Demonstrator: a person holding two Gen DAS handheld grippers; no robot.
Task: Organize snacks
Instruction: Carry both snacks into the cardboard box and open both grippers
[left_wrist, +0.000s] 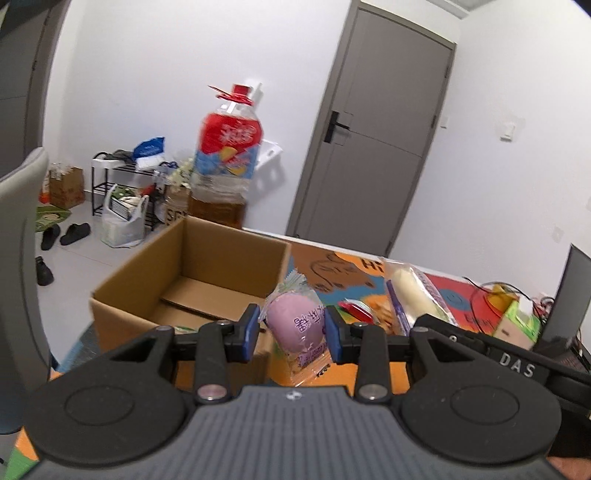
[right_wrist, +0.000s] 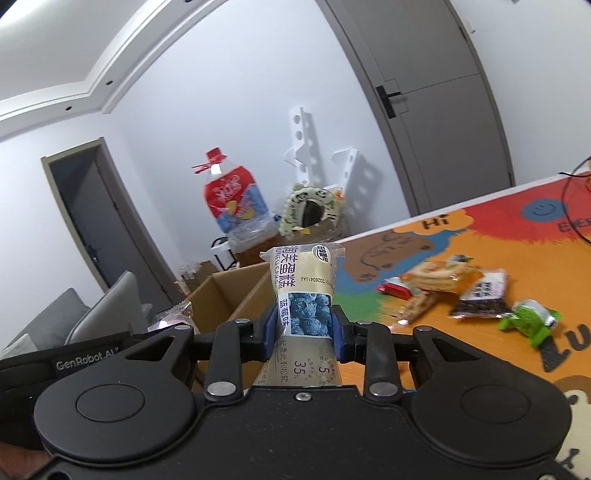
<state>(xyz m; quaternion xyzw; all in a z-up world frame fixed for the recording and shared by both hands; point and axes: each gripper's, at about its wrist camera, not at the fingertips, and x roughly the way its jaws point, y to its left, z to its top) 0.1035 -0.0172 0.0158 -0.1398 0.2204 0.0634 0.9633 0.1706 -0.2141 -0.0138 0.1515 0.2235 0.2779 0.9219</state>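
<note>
1. Left tongs (left_wrist: 291, 330) hold a clear-wrapped snack with a round pale-purple bun (left_wrist: 295, 325) inside and purple print on the wrapper; the blue pads press its sides, the jaws only partly apart. It hangs above the tabletop, just right of the cardboard box (left_wrist: 192, 273)
2. Right tongs (right_wrist: 304, 328) hold a blueberry cake packet (right_wrist: 304, 291), cream at the top, with a blue berry photo on the lower half and dark print; the packet stands upright between the pads, clamped at the berry panel. It sits over the tabletop edge, with the box behind and to its left
3. Count of held snacks: one per tongs, two in all
4. Count of loose snacks on the tabletop in the right wrist view: one small red packet (right_wrist: 395, 288), one orange cracker pack (right_wrist: 439, 277), one dark packet (right_wrist: 482, 299), one green wrapped item (right_wrist: 528, 319); a further clear pack lies partly under the cracker pack
5. The box is open and brown; one green-edged item is just visible at its near wall, otherwise the floor of it shows bare card
6. The tabletop (right_wrist: 480, 229) carries a bright mat in orange, red and green with cartoon drawings and the letters "Hi"
7. Room: white walls, grey door (left_wrist: 376, 122), one large bottle with a red label (left_wrist: 229, 155) behind the box, a black rack with bags, and shoes on the pale floor
</note>
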